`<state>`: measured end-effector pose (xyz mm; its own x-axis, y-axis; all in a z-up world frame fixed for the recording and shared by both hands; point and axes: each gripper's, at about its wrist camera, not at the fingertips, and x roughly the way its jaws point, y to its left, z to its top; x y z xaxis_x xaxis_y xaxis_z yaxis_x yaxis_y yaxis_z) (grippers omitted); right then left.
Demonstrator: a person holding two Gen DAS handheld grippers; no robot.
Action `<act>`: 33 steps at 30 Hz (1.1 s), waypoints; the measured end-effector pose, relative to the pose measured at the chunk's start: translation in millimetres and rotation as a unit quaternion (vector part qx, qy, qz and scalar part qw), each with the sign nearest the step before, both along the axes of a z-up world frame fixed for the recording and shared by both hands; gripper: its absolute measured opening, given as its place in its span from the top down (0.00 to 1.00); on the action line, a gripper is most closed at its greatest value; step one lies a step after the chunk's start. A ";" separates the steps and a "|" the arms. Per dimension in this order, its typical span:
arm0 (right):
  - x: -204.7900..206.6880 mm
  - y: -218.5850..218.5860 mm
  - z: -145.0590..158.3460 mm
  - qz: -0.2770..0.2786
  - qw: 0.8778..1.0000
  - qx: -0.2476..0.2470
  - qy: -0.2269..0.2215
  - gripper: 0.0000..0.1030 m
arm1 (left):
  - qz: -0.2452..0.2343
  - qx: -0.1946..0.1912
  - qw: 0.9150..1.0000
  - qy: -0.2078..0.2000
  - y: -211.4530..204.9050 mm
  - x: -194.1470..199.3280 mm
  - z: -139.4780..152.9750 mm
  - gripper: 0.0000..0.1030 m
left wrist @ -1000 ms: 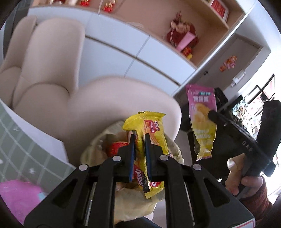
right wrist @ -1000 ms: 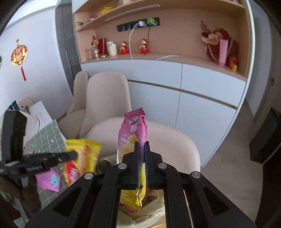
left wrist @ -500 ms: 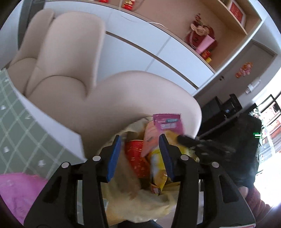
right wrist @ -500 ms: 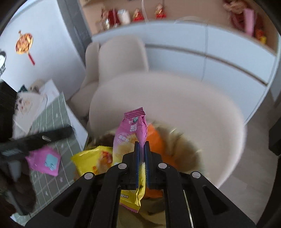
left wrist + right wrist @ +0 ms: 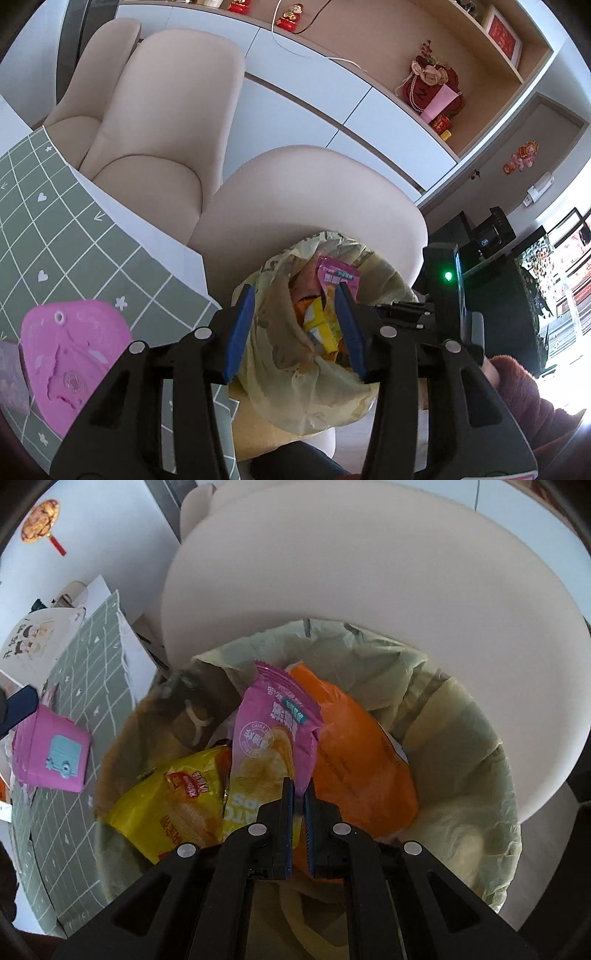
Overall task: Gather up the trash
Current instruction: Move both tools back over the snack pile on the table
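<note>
A bin lined with a pale yellow bag stands below both grippers. My left gripper is open and empty above its rim. The yellow snack packet lies inside the bin beside an orange packet. My right gripper is shut on the pink chip packet and holds it down inside the bin mouth, above the other wrappers.
A beige chair stands just behind the bin, a second one further left. A table with a green grid mat is at the left, with a pink item on it.
My left gripper opened and let the yellow packet fall into the bin. My right gripper moved down over the bin, still holding the pink packet.
</note>
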<state>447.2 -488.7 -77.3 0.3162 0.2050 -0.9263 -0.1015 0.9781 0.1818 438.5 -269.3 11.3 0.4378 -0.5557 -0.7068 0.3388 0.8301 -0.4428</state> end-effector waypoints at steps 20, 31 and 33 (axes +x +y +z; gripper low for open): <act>-80.4 8.9 76.0 -0.089 0.984 0.011 -0.156 0.66 | 0.126 0.049 0.990 -0.042 159.7 -89.5 2.1 0.46; -98.4 130.8 143.8 0.024 0.972 0.039 -0.230 0.57 | 0.322 0.068 0.944 -0.032 337.0 -174.4 -11.5 0.46; -93.7 155.4 147.9 0.051 0.971 0.063 -0.227 0.57 | 0.347 0.072 0.935 -0.031 359.3 -185.1 -12.2 0.46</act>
<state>353.5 -333.3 70.6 0.6574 0.3587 -0.6627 -0.2937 0.9319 0.2130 253.4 90.0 -0.9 0.7004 -0.0242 -0.7133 -0.2819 0.9088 -0.3076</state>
